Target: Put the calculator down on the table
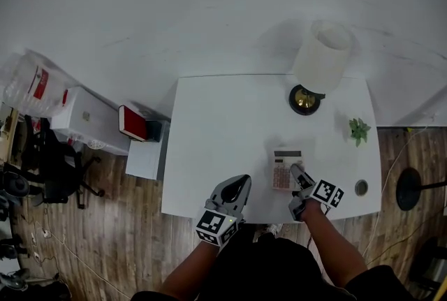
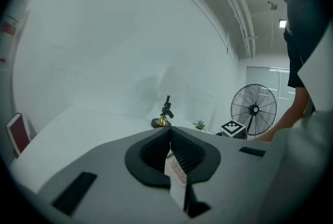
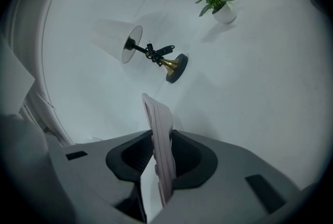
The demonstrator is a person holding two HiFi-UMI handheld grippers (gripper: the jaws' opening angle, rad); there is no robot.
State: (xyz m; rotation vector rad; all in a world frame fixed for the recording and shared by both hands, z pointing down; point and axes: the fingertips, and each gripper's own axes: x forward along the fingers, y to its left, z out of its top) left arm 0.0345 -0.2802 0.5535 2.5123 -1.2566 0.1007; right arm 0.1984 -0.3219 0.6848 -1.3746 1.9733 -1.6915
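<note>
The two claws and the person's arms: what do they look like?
The left claw and the right claw have grey shells with black ribbed pads. Each carries a white cube with black square markers. No cables show. The person wears a dark short-sleeved top.

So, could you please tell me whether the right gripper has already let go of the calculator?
No: the fingers of the right gripper are closed on the calculator, which stands edge-on between them.
</note>
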